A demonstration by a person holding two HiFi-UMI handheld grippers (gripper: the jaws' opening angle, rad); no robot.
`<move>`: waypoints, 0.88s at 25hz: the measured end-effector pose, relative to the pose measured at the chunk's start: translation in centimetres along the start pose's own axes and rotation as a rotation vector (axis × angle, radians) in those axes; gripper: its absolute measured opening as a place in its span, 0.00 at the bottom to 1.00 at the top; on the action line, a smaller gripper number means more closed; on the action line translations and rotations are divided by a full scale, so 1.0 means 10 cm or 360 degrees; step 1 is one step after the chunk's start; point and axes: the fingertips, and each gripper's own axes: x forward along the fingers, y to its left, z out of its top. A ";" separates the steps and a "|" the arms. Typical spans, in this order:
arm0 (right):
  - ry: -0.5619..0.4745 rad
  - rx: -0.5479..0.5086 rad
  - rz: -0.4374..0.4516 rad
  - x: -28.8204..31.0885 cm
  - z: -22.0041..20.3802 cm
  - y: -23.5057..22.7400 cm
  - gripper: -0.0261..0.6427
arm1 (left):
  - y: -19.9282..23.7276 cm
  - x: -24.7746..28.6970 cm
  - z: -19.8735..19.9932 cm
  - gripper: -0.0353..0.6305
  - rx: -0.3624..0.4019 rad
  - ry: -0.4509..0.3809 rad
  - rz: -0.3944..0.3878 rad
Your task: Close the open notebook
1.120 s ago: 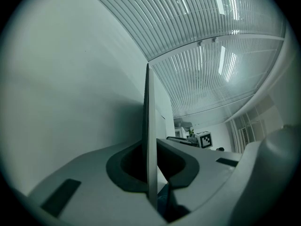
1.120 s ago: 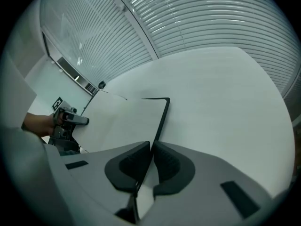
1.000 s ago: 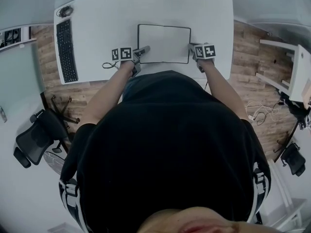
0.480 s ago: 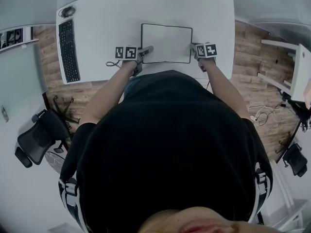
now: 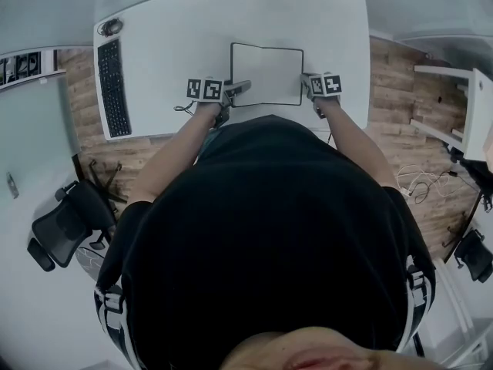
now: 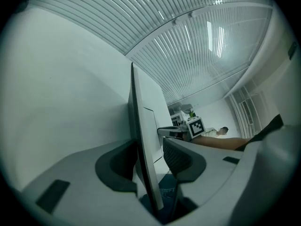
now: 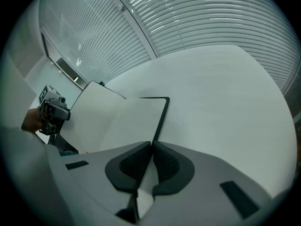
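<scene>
The notebook [image 5: 269, 72] lies on the white desk [image 5: 192, 29], white pages showing inside a dark cover. Its left half [image 6: 141, 126] is raised on edge and stands between the jaws of my left gripper [image 5: 240, 88]. Those jaws are opening; in the left gripper view [image 6: 150, 157] a gap shows between the right pad [image 6: 181, 157] and the cover. My right gripper [image 5: 308, 83] is shut on the notebook's right edge, a thin leaf pinched between its pads [image 7: 151, 161]. The right half of the notebook [image 7: 117, 117] lies flat.
A black keyboard [image 5: 114, 87] runs along the desk's left side, with a small dark object [image 5: 110, 27] at its far end. An office chair [image 5: 65, 222] stands on the wooden floor at the left. Shelving [image 5: 462, 106] stands at the right.
The notebook's left half has swung up, so the book looks narrower from above. My left gripper has moved right and up with it. The right gripper has stayed put.
</scene>
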 end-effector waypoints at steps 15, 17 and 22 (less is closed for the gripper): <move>-0.0039 0.0019 0.0036 -0.01 0.00 0.01 0.11 | -0.37 0.07 0.08 0.33 0.0047 0.0021 -0.0073; -0.0037 0.0004 0.0035 -0.01 0.00 0.01 0.11 | -0.47 0.11 0.09 0.33 0.0085 0.0037 -0.0123; -0.0040 0.0033 0.0058 0.00 0.00 0.01 0.11 | -0.77 0.25 0.13 0.33 0.0235 0.0101 -0.0272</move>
